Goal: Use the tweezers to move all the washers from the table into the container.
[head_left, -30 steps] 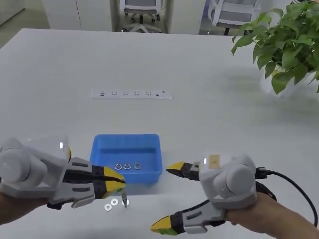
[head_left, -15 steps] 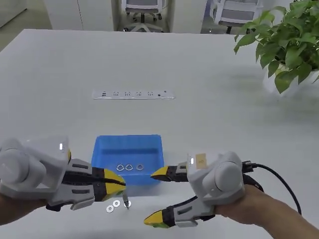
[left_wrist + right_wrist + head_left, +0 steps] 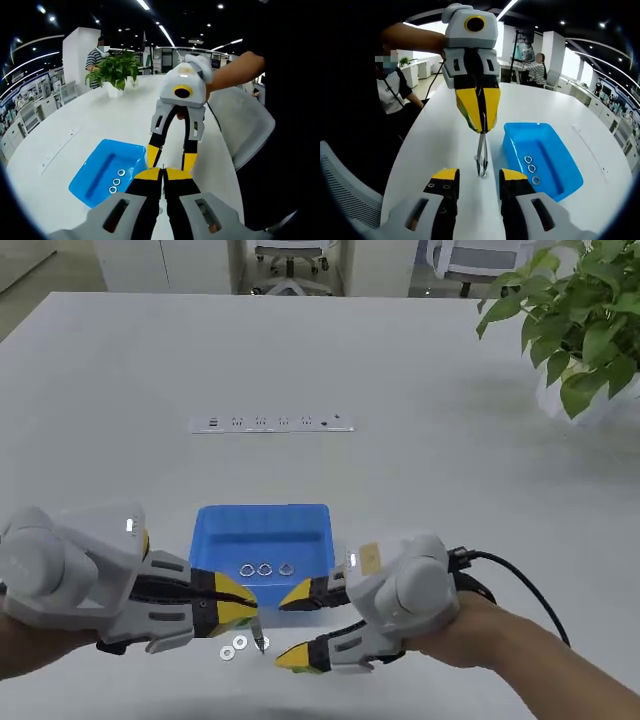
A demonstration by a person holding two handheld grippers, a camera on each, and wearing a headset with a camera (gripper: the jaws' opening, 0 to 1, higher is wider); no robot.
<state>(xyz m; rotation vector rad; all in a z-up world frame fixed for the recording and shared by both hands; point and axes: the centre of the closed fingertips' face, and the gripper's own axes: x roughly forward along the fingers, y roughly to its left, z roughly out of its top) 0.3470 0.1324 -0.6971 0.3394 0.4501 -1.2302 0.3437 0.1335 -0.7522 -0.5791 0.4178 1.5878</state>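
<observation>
White worktop (image 3: 420, 440) spreads bare toward its far edge, past the power strip (image 3: 270, 423). My right claw (image 3: 292, 627), jaws apart, has slid left since a second ago, closer to my left claw (image 3: 246, 602), which is clamped on the tweezers (image 3: 258, 640). Two washers (image 3: 240, 643) lie by the near edge, just before the blue container (image 3: 265, 512), which has three more inside.
</observation>
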